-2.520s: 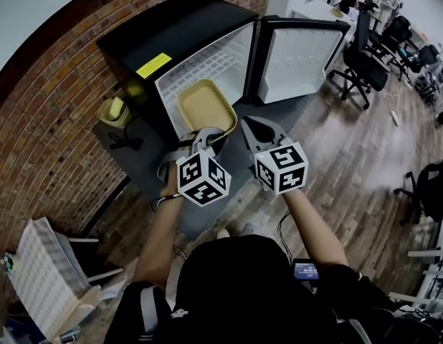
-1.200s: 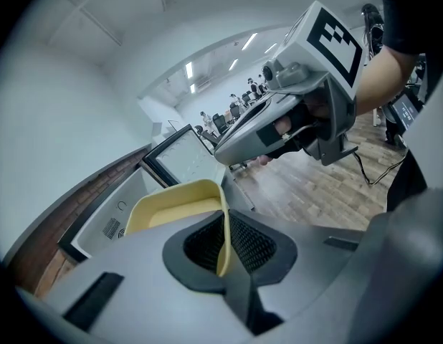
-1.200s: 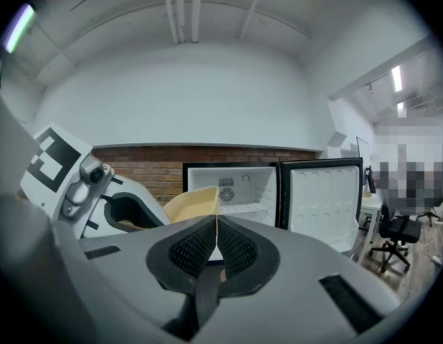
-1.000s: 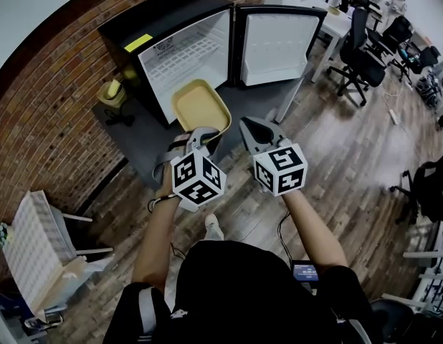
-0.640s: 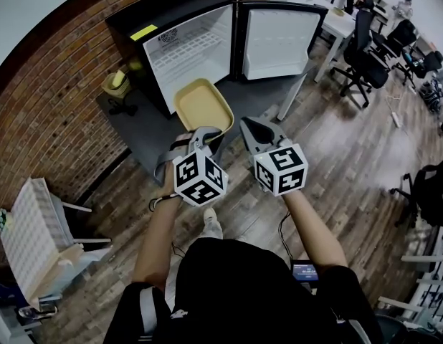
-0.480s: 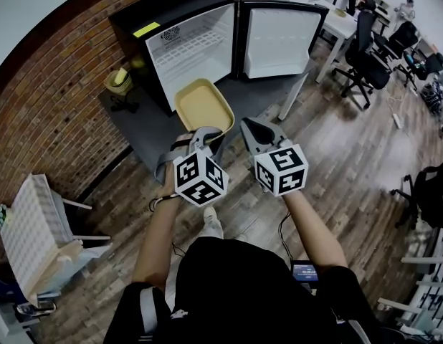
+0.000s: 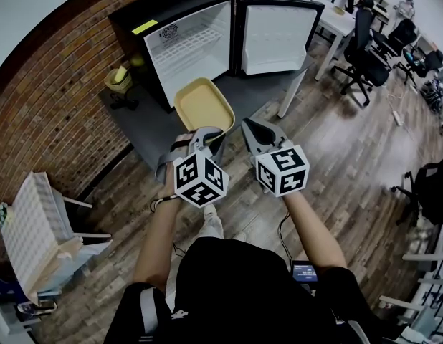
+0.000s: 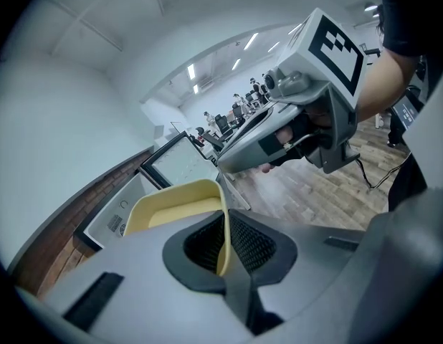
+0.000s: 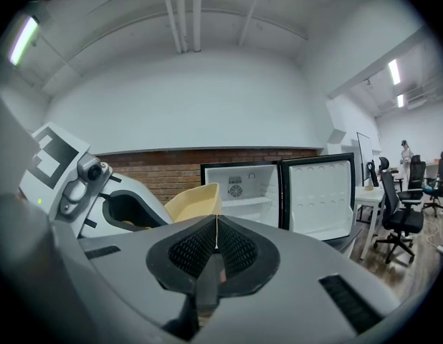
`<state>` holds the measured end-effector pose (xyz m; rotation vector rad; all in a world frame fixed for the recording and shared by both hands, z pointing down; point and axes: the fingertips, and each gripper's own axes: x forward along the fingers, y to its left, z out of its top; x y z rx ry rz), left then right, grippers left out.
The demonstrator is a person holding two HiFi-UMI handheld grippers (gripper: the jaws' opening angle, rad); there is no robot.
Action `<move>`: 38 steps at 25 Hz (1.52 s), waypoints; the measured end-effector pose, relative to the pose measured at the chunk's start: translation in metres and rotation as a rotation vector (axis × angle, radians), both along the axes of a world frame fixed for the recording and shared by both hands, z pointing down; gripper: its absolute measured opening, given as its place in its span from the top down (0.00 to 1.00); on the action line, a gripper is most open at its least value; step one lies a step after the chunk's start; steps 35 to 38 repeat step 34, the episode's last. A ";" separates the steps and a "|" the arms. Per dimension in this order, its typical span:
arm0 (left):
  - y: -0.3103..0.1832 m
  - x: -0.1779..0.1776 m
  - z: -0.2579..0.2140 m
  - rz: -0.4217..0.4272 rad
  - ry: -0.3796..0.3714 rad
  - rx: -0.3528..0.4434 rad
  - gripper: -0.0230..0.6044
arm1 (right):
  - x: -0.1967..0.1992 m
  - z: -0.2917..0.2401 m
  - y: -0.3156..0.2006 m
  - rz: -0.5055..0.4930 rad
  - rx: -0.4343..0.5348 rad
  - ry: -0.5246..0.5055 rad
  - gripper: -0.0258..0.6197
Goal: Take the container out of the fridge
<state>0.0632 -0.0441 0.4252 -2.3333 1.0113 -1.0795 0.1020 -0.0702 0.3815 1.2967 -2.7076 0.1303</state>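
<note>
**Fig. Container clear of the fridge, held by the left gripper**

The left gripper (image 8: 223, 228) has its jaws narrowed onto one thin side wall of the pale yellow container (image 7: 203, 106). One ribbed pad lies inside the wall and the other outside it. The right gripper (image 9: 216, 229) is drawn fully together, with only a hairline seam between its pads and nothing between them. It sits just beside the left gripper, apart from the container.

The container hangs in the air in front of the fridge (image 7: 171, 9), wholly outside the cabinet, with its hollow side facing up. It is above a dark mat (image 7: 139, 124) on which the fridge stands. The fridge door (image 7: 275, 38) is swung wide open, and the white interior shows a wire shelf. A brick wall (image 7: 42, 99) runs behind the fridge. Wooden flooring (image 7: 350, 142) and office chairs (image 7: 365, 59) lie to the right.
</note>
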 end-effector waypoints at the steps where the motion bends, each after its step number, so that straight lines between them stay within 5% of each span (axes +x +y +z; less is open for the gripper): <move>1: 0.001 0.001 -0.001 0.001 0.003 0.003 0.91 | 0.002 0.000 0.001 0.002 0.000 -0.002 0.90; 38: 0.003 0.018 0.001 0.010 -0.028 0.000 0.91 | 0.024 -0.001 0.002 0.031 0.063 0.061 0.90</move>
